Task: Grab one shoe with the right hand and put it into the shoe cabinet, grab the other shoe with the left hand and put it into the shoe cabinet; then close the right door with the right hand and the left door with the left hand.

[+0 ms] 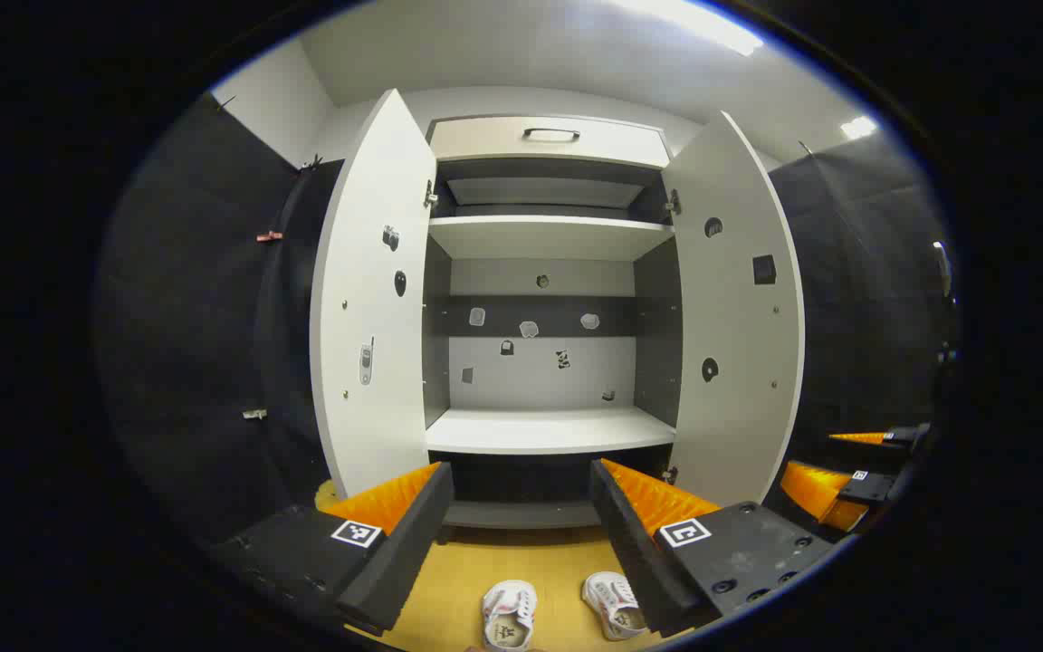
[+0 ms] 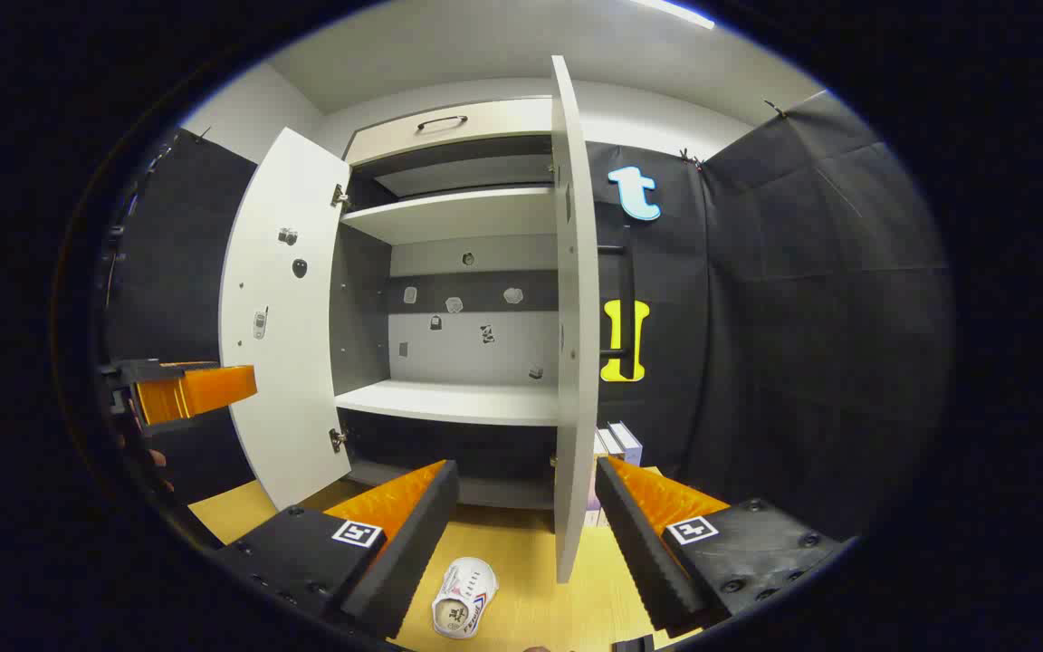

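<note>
Black cloth walls enclosed the booth, with a yellow wooden floor (image 1: 476, 580) underfoot. Against the back stood the shoe cabinet (image 1: 547, 235), white outside with grey inner walls, both doors swung wide. The left door (image 1: 368, 317) and right door (image 1: 739, 326) carried small stickers on their inner faces, as did the back panel. The lower shelf (image 1: 549, 430) and the upper shelf (image 1: 547, 237) held no shoes. A drawer (image 1: 549, 140) with a dark handle sat closed at the top.

Two white shoes lay on the floor in front of the cabinet, side by side and apart, low between the fingers in the left gripper view: one shoe (image 1: 509, 614) to the left, the other shoe (image 1: 614, 602) partly hidden by the finger. Both were pale canvas with red-and-dark markings. The right gripper view showed one shoe (image 2: 464, 597) on the floor, near the lower edge of the right door (image 2: 573, 317).

The left gripper (image 1: 521, 516) was held level facing the cabinet, jaws open and holding nothing. The right gripper (image 2: 526, 516) was likewise level, jaws open and holding nothing. Some books (image 2: 617, 444) stood beyond the right door.
</note>
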Demonstrator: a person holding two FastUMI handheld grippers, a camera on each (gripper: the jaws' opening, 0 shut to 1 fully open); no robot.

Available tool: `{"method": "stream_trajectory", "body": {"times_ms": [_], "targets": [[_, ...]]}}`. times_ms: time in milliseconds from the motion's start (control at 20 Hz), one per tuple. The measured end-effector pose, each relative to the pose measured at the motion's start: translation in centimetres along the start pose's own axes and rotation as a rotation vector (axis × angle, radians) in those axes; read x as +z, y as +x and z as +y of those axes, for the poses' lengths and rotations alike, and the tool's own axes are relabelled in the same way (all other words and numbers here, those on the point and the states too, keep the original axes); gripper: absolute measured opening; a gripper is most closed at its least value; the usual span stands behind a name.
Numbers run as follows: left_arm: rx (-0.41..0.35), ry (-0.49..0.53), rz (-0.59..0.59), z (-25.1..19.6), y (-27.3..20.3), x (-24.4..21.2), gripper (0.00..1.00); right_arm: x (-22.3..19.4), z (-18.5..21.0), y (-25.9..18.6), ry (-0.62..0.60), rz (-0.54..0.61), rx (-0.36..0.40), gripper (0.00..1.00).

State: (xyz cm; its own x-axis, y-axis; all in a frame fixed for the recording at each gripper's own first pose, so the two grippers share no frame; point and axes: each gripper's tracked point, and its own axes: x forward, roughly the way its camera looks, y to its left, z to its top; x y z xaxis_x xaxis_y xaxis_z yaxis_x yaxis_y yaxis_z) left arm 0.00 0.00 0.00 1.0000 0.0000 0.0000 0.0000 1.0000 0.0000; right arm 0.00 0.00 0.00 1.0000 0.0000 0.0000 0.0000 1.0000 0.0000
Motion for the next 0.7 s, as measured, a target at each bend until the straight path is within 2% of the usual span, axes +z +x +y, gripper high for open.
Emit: {"method": "stream_trajectory", "body": {"times_ms": [300, 600, 700], "targets": [[-0.092, 0.004, 0.041, 2.3, 0.8, -2.2, 0.95, -0.7, 3.2, 0.9, 0.03, 0.028, -0.114, 0.98], [-0.13, 0.054, 0.042, 6.4, 0.8, -3.9, 0.94, -1.3, 6.8, 0.6, 0.003, 0.044, -0.168, 0.98], [-0.171, 0.047, 0.048, 6.7, 0.7, -4.7, 0.94, -1.2, 7.5, 0.2, -0.016, 0.044, -0.189, 0.99]]}}
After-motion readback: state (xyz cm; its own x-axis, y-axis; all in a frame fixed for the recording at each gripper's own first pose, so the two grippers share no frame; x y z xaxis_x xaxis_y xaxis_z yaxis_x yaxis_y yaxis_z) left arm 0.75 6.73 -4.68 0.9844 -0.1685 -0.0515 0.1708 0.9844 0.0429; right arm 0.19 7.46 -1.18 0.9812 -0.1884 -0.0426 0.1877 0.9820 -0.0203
